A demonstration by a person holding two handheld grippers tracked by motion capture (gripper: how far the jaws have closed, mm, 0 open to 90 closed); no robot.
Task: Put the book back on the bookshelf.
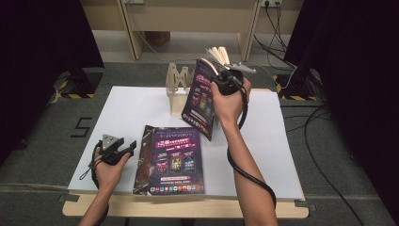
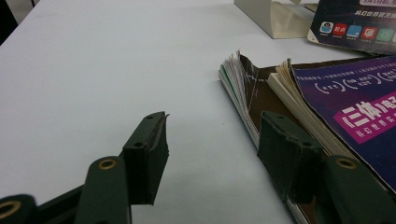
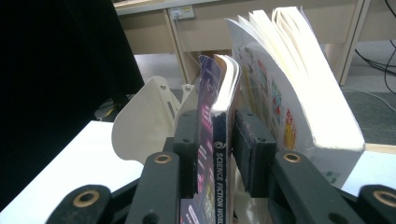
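Purple upright book [image 3: 215, 154] stands between the right tongs [image 3: 215, 156].

The spine of the upright book [image 3: 219, 186] reads "SCIENCE FICTION WORLD". On the floor left of the table, a taped "5" [image 1: 81, 127] shows.

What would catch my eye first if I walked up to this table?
Probably the purple-covered paperback magazine held upright over the white table sheet, between the jaws of the right claw, beside a pale wooden book stand. Next, the matching purple magazines stacked flat near the front edge, with the left claw resting open just to their left.
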